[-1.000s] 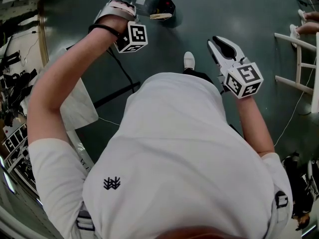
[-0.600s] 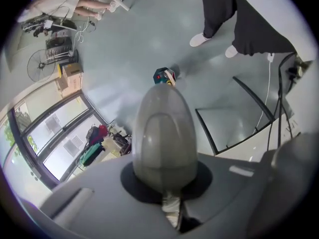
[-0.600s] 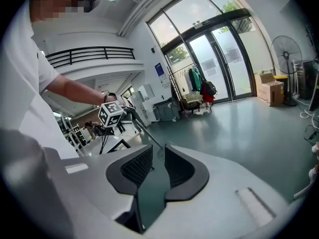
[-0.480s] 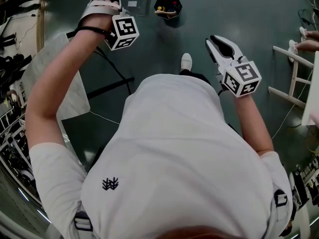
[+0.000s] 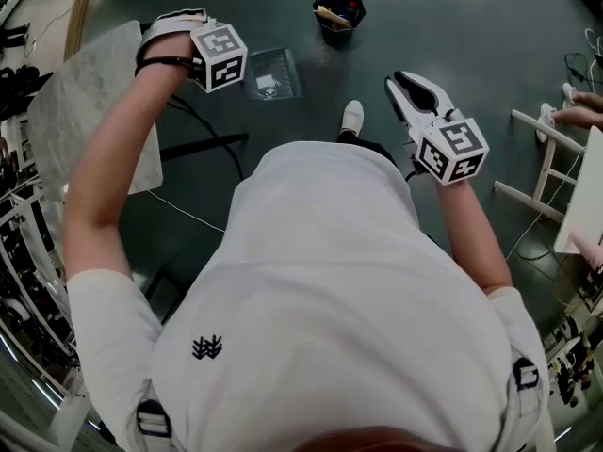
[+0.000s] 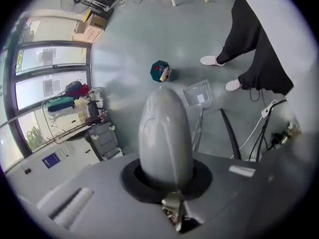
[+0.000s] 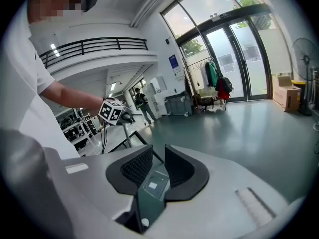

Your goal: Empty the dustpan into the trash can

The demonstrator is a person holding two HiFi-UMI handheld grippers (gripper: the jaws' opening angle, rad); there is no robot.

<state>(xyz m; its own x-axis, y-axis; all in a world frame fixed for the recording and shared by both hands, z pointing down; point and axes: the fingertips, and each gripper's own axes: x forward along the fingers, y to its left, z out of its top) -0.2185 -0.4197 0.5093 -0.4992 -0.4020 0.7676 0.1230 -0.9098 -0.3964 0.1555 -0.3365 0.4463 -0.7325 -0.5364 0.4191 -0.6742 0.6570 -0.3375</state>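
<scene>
My left gripper (image 5: 175, 24) is raised at the upper left, shut on the grey rounded handle end (image 6: 165, 131) of a long-handled dustpan. Its thin rod (image 6: 198, 128) runs down to the clear pan (image 5: 271, 73), which hangs low over the dark floor. The pan (image 6: 199, 92) shows a white scrap inside. The black trash can (image 5: 339, 9) stands on the floor beyond and to the right of the pan, with rubbish in it; the trash can (image 6: 160, 71) is apart from the pan. My right gripper (image 5: 415, 90) is held at chest height, its jaws slightly apart with nothing between them.
A white table (image 5: 87, 102) with black legs (image 5: 203, 144) and trailing cables stands at the left, beside cluttered shelves. A white frame (image 5: 545, 158) and another person's hand (image 5: 577, 113) are at the right. The holder's white shoe (image 5: 354, 116) points toward the can.
The pan has come away from the trash can, now lying lower and to its left. My left gripper shifted left. The right gripper has barely moved.
</scene>
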